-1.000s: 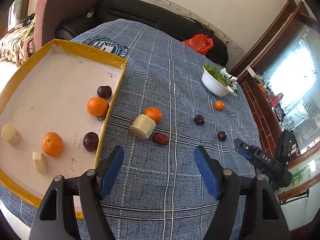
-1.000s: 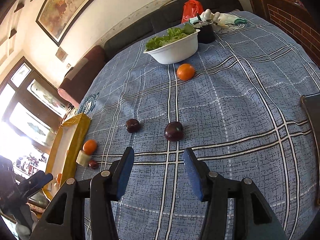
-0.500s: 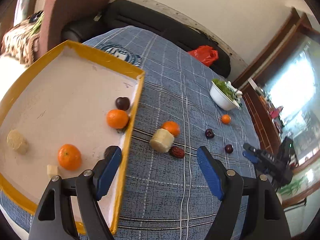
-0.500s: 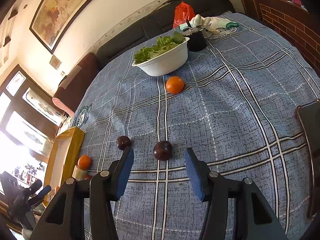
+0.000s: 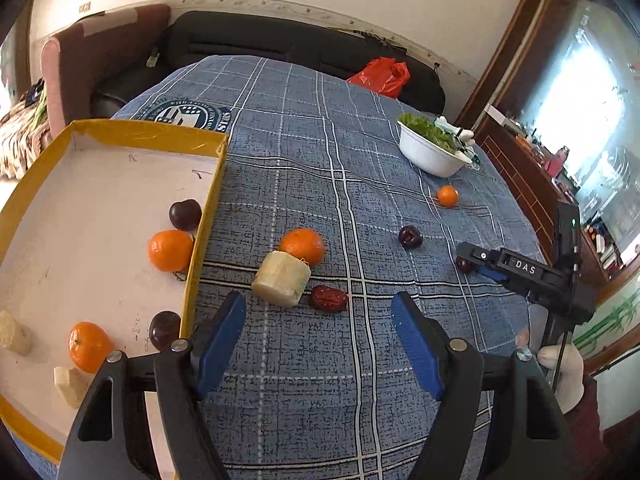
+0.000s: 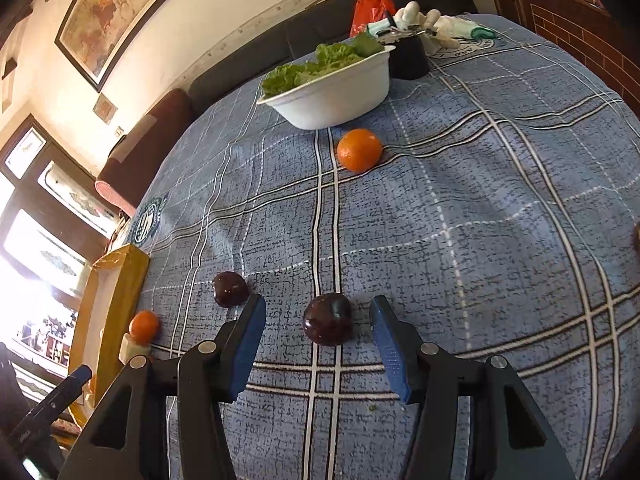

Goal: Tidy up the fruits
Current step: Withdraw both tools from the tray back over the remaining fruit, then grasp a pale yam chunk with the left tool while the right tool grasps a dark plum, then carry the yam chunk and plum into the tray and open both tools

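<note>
While spread wide, right hand-held gripper (image 6: 318, 332) straddles dark plum (image 6: 328, 319), pads not touching.

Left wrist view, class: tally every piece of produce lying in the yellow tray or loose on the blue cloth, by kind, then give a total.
Oranges: 4 (first one)
Dark plums: 4 (first one)
Pale stalk chunks: 3 (largest)
Red date: 1
Total: 12
</note>
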